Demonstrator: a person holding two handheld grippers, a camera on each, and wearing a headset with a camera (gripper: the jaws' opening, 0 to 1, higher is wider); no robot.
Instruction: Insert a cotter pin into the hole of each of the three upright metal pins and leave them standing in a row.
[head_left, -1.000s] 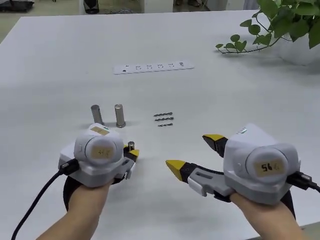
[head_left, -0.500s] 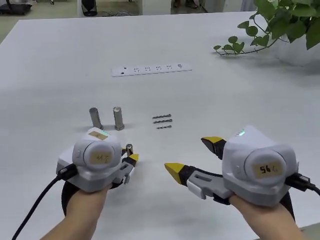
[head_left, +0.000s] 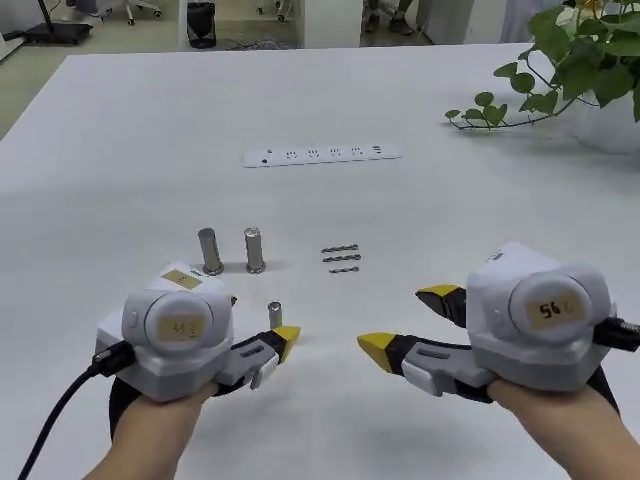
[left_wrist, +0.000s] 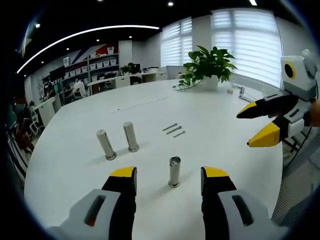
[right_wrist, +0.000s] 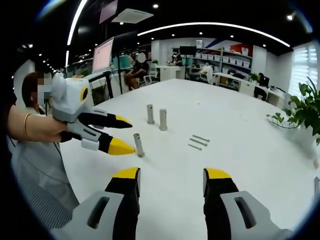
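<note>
Three metal pins (head_left: 254, 249) stood upright on the white table (head_left: 450, 210): two side by side, the third pin (head_left: 275, 315) nearer, just ahead of the left gripper (left_wrist: 168, 172), whose jaws were parted. Three cotter pins (head_left: 341, 257) lay to their right. The right gripper (head_left: 408, 320) was held nearby, jaws apart and empty.

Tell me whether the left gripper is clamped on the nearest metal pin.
No: the left gripper stands open, the pin upright between its jaws with a gap on each side.
</note>
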